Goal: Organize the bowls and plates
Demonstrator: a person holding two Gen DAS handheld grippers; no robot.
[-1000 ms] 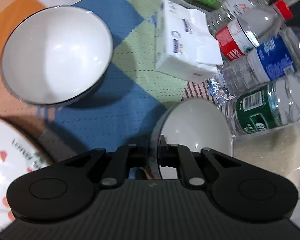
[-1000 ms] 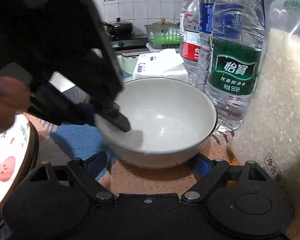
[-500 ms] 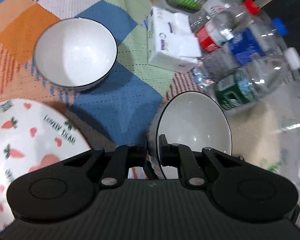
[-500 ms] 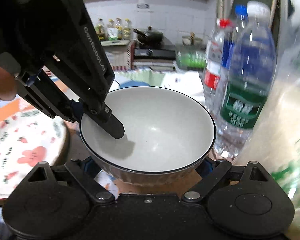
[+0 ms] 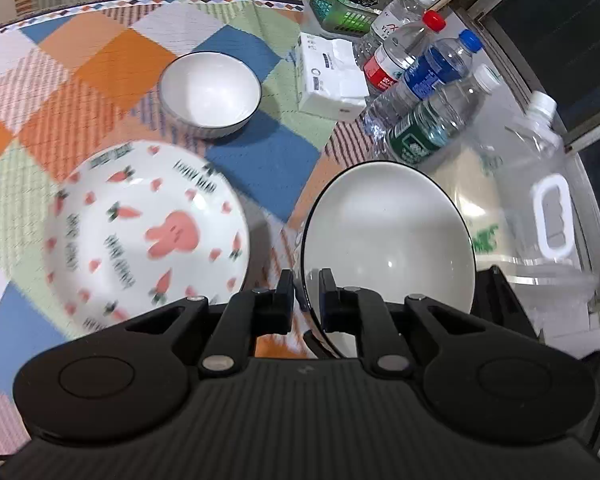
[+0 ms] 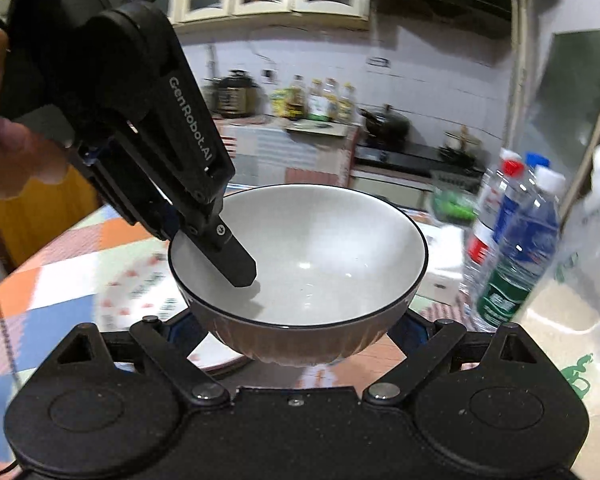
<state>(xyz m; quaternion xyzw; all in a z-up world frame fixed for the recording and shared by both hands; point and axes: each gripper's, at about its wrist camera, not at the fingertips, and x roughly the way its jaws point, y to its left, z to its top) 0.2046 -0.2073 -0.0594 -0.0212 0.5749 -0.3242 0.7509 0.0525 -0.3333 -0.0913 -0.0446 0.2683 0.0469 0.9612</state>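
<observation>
The left gripper [image 5: 305, 298] pinches the near rim of the raised bowl [image 5: 388, 236], one finger inside, one outside. The right gripper [image 6: 296, 322] is spread wide, the bowl between its fingers, whose tips are hidden. On the cloth [image 5: 260, 160] lie a blurred rabbit plate [image 5: 144, 232] and a second bowl [image 5: 210, 94]. "GenRobot.AI" reads on the left gripper; bottle [image 5: 428, 132] labels are illegible.

bright indoor light, fisheye-bent edges, motion blur on plate [image 5: 144, 228] and bottles [image 6: 512, 248]
</observation>
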